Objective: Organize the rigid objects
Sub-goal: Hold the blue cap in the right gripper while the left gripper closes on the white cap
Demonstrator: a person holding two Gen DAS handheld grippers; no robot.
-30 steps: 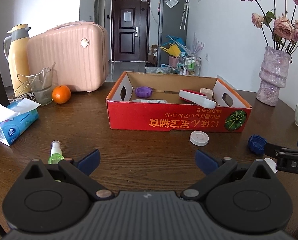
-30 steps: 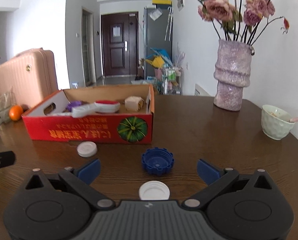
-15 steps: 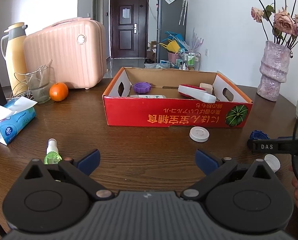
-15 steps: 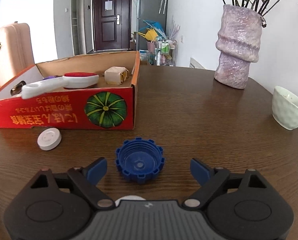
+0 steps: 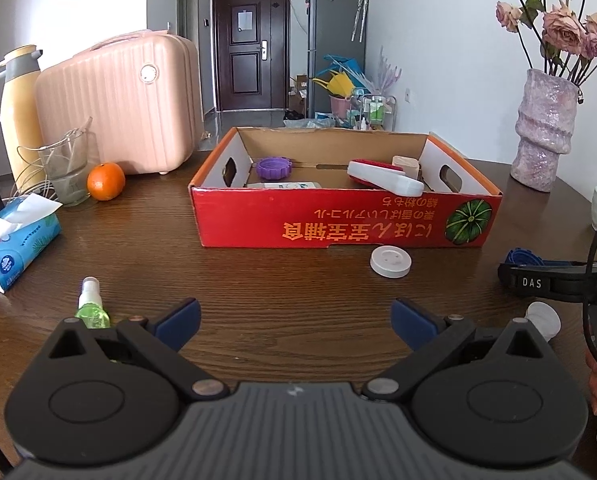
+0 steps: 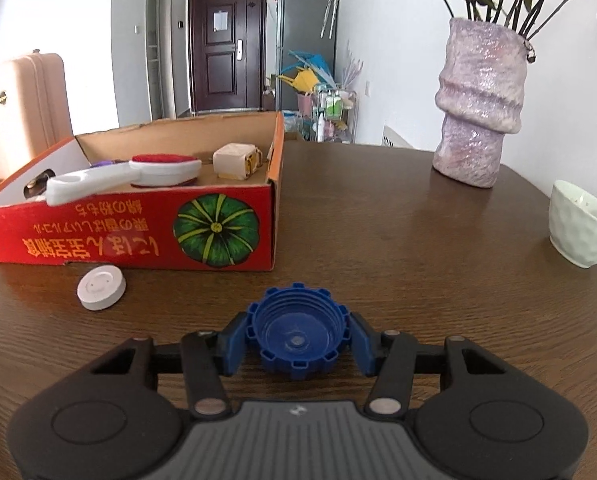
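A blue ridged cap [image 6: 298, 320] lies open side up on the brown table. My right gripper [image 6: 298, 337] is closing on it, and both blue pads touch its sides. In the left wrist view that cap [image 5: 522, 257] peeks out behind a right finger [image 5: 538, 280]. The red cardboard box [image 6: 118, 236] holds a white brush [image 6: 138, 174], a beige block [image 6: 236, 160] and a purple cap [image 5: 273, 167]. A white round lid [image 6: 101, 287] lies in front of the box. My left gripper [image 5: 296, 316] stands open over bare table, with a green spray bottle [image 5: 91, 304] at its left.
A small white cap [image 5: 544, 318] lies near the right gripper. At the left stand a tissue box [image 5: 14, 248], an orange [image 5: 105, 181], a glass [image 5: 64, 168], a pink case [image 5: 118, 100] and a thermos [image 5: 18, 108]. A vase [image 6: 478, 108] and a bowl [image 6: 578, 228] stand at the right.
My right gripper has moved forward and down to the blue cap, and its wide jaws have drawn in onto the cap's sides. The left gripper has stayed put.
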